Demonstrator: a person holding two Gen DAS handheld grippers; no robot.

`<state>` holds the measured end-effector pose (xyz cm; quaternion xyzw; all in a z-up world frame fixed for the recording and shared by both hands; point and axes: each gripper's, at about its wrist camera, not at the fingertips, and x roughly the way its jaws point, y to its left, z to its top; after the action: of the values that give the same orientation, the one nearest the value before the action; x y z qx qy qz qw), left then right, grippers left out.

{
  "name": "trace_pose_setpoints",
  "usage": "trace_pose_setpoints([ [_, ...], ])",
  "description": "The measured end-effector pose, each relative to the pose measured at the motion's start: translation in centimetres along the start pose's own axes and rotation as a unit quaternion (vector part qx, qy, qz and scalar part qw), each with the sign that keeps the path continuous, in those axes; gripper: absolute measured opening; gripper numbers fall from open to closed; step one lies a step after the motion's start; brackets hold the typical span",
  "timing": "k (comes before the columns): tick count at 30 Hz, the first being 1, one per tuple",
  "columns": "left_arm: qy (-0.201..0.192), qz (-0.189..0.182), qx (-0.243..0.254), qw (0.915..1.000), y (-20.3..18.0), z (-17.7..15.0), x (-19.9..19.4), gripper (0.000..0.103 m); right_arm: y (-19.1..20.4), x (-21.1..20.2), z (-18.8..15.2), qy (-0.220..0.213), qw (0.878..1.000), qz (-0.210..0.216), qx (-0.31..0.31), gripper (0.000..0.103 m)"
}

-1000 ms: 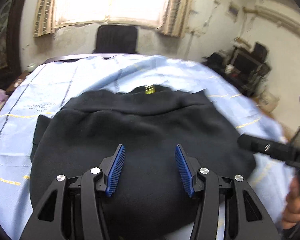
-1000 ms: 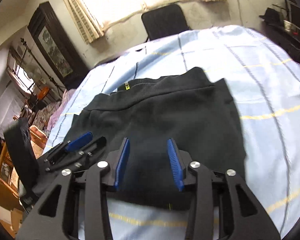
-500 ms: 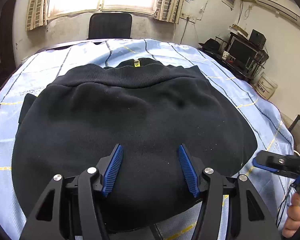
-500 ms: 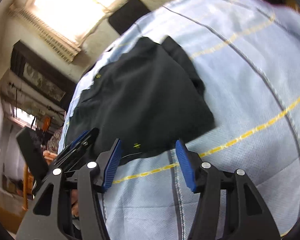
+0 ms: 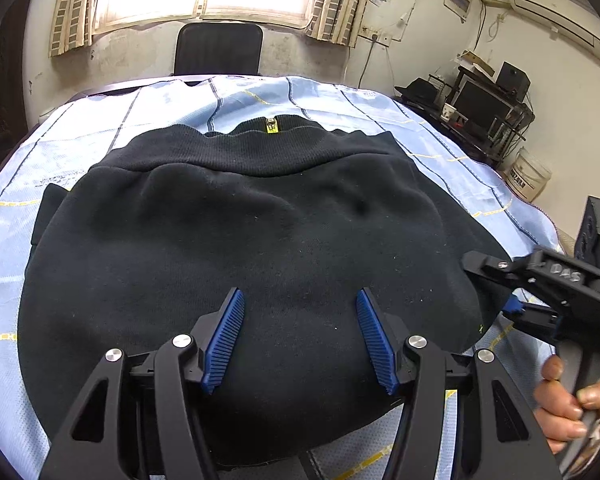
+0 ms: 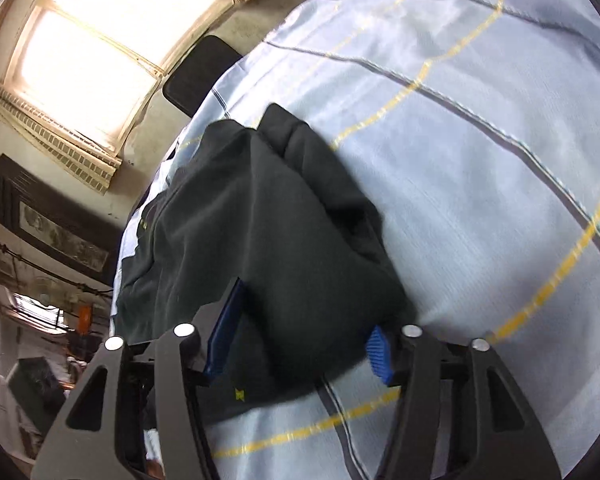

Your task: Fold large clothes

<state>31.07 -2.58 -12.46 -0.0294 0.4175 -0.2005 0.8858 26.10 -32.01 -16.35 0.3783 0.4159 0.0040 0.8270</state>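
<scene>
1. Left gripper (image 5: 300, 336): jaws stand moderately wide and empty. The black sweatshirt (image 5: 260, 248) spreads ahead of and beneath the blue pads (image 5: 224, 336), which do not press on it.
2. Progress, as I judge it: the garment lies partly folded on the blue checked cloth (image 5: 28, 184), ribbed hem doubled over at the far edge, a sleeve end poking out far to the left of this gripper. At least one more fold across the body seems left.
3. Look of the sweatshirt: thick, soft, matte black, lint-flecked, puffy with shallow wrinkles. A small yellow tag (image 5: 269, 125) shows at the far middle.
4. Right gripper (image 6: 300, 340): rolled on its side at the sweatshirt's near right corner. Its jaws have just been closing, fabric bunched between them; I cannot tell whether the pads (image 6: 376, 350) pinch it yet.
5. The person's hand (image 5: 560, 396) grips the right handle.
</scene>
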Motion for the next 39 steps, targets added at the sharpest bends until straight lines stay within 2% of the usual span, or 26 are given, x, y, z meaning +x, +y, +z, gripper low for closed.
trace_pose_setpoints([
  [2,0.001,-0.002,-0.001,1.0000,0.0,0.0,0.0,0.059,0.4,0.6,-0.3,-0.005,1.000,-0.009,-0.018,0.039],
  [5,0.002,-0.004,-0.001,1.0000,0.0,0.0,0.0,0.059,0.4,0.8,-0.7,-0.017,0.999,-0.011,-0.032,0.035],
  [7,0.002,-0.003,-0.002,1.0000,0.0,0.0,0.0,0.060,0.8,0.3,-0.7,-0.028,0.999,-0.013,-0.045,0.018],
  [9,0.004,-0.008,-0.005,0.9999,0.1,0.1,0.0,0.060,2.8,-1.2,-1.0,-0.068,0.992,-0.018,-0.106,0.009],
  [12,0.017,-0.031,-0.027,0.9990,1.0,0.7,-0.4,0.059,5.5,-2.8,-2.2,-0.105,0.978,-0.012,-0.181,0.009],
  [14,0.032,-0.075,-0.079,0.9936,2.5,1.7,-1.2,0.059,6.3,-3.2,-2.9,-0.117,0.971,-0.009,-0.208,0.009],
  [16,0.031,-0.101,-0.102,0.9891,3.0,2.8,-2.0,0.059,6.4,-3.4,-3.4,-0.118,0.968,-0.009,-0.221,0.009],
  [18,0.035,-0.102,-0.080,0.9910,1.5,4.8,-2.6,0.059,6.5,-3.4,-3.6,-0.121,0.966,-0.011,-0.229,0.009],
  [20,0.044,-0.100,-0.032,0.9934,-1.5,7.0,-3.0,0.062,7.2,-3.6,-4.1,-0.127,0.961,-0.009,-0.245,0.009],
  [22,0.059,-0.120,0.007,0.9910,-4.6,9.0,-3.2,0.080,7.9,-4.0,-5.0,-0.137,0.954,-0.012,-0.268,0.009],
  [23,0.070,-0.131,0.033,0.9883,-6.7,10.1,-3.2,0.093,8.2,-4.2,-5.5,-0.142,0.950,-0.013,-0.278,0.009],
  [24,0.080,-0.137,0.051,0.9860,-8.1,11.0,-3.0,0.098,8.6,-4.2,-6.0,-0.148,0.945,-0.017,-0.292,0.009],
  [27,0.114,-0.125,0.099,0.9806,-12.0,12.9,-1.4,0.098,9.6,-4.2,-7.0,-0.163,0.932,-0.026,-0.321,0.009],
  [31,0.183,-0.078,0.177,0.9639,-15.5,13.1,2.4,0.098,9.8,-4.4,-7.2,-0.169,0.929,-0.023,-0.328,0.009],
  [32,0.204,-0.064,0.180,0.9602,-15.8,13.0,3.7,0.097,9.8,-4.4,-7.2,-0.169,0.929,-0.023,-0.329,0.009],
  [34,0.220,-0.058,0.175,0.9580,-15.6,12.8,5.0,0.091,10.0,-4.5,-7.5,-0.172,0.926,-0.024,-0.334,0.009],
  [35,0.224,-0.054,0.176,0.9570,-15.4,12.7,5.6,0.078,10.1,-4.6,-7.5,-0.171,0.926,-0.024,-0.335,0.009],
  [36,0.228,-0.048,0.177,0.9563,-15.3,12.6,5.9,0.060,10.1,-4.5,-7.6,-0.168,0.927,-0.022,-0.334,0.009],
  [37,0.231,-0.044,0.174,0.9563,-14.7,12.7,6.3,0.052,10.1,-4.5,-7.5,-0.167,0.928,-0.023,-0.334,0.009],
  [38,0.234,-0.052,0.164,0.9569,-14.0,12.6,6.5,0.035,10.0,-4.4,-7.4,-0.164,0.929,-0.023,-0.331,0.009],
  [39,0.233,-0.052,0.160,0.9578,-13.8,12.7,6.5,0.024,9.9,-4.4,-7.3,-0.162,0.930,-0.022,-0.329,0.009],
])
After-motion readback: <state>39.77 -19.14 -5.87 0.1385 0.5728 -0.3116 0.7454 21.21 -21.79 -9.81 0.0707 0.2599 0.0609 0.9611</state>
